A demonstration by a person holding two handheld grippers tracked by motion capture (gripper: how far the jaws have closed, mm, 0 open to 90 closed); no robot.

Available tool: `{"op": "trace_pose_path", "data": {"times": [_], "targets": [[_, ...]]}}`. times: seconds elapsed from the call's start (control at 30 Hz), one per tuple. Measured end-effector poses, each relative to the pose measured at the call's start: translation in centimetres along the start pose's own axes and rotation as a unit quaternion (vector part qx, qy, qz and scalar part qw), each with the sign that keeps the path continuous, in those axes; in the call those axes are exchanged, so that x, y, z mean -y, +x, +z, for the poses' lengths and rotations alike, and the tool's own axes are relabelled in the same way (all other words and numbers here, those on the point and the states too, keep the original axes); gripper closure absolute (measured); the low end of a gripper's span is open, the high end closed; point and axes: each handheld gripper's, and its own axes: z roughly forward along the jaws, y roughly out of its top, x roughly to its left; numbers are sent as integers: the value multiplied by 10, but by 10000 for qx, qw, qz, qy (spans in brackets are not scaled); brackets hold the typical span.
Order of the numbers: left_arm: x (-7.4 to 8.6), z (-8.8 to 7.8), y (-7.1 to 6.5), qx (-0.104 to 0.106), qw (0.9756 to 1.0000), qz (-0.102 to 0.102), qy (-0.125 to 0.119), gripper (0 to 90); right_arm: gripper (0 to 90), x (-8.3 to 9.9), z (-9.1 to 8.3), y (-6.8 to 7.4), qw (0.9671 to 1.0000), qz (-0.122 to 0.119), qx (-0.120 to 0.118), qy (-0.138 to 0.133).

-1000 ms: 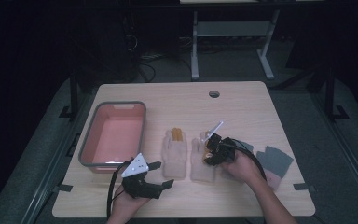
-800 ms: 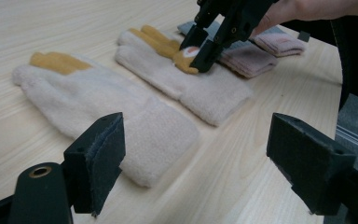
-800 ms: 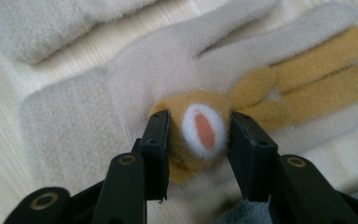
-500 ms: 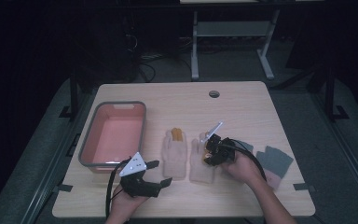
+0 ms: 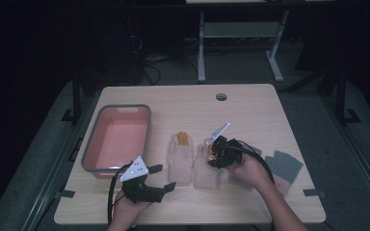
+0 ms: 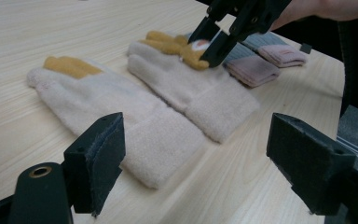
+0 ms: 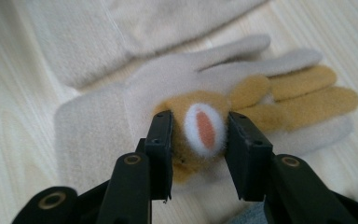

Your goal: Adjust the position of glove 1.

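Right claw [image 7: 198, 154] pinching the mustard tuft on the right glove [image 5: 211, 166].

Jaws nearly closed, pressing both sides of the fuzzy tuft with its white-and-orange patch [image 7: 205, 127]; glove flat on the bench [image 5: 250, 110], just beside the left glove [image 5: 180, 153]. Left claw [image 5: 160, 178] released, jaws spread wide, gripping nothing, low near the left glove's cuff. Pink tub [image 5: 118, 139] at bench left, nothing inside. Folded grey-and-pink socks [image 5: 282, 168] to the right of the gloves.

High overview, two close tool views
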Motion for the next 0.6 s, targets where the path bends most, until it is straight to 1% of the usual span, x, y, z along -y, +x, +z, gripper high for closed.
{"op": "trace_pose_path", "data": {"times": [0.07, 0.17, 0.23, 0.3, 0.4, 0.47, 0.5, 0.53, 0.6], "targets": [[0, 0, 0, -5, 10000, -16, -5, 196, 636, -1, -2, 0, 10000, -13, -14, -12], [-1, -1, -1, -30, 10000, 23, -11, 196, 639, -6, -9, 0, 9999, -59, 13, -96], [-1, -1, -1, -40, 10000, 34, -6, 196, 640, -12, -17, 1, 9998, -145, 62, -119], [-1, -2, -1, -41, 10000, 24, -7, 196, 641, -13, -19, 1, 9998, -138, 64, -151], [-1, -3, 1, -56, 10000, -49, -47, 196, 641, -21, -29, 2, 9995, -198, 96, -243], [-1, -3, 1, -60, 9999, -65, -76, 196, 641, -22, -31, 2, 9994, -210, 93, -267], [-1, -4, 2, -99, 9999, -73, -80, 196, 641, -27, -33, 3, 9993, -216, 75, -304], [-1, -4, 2, -99, 9999, -73, -80, 196, 641, -27, -33, 3, 9993, -216, 75, -304], [-1, -4, 2, -121, 9998, -98, -91, 196, 640, -35, -34, 5, 9991, -266, 58, -320]]}}
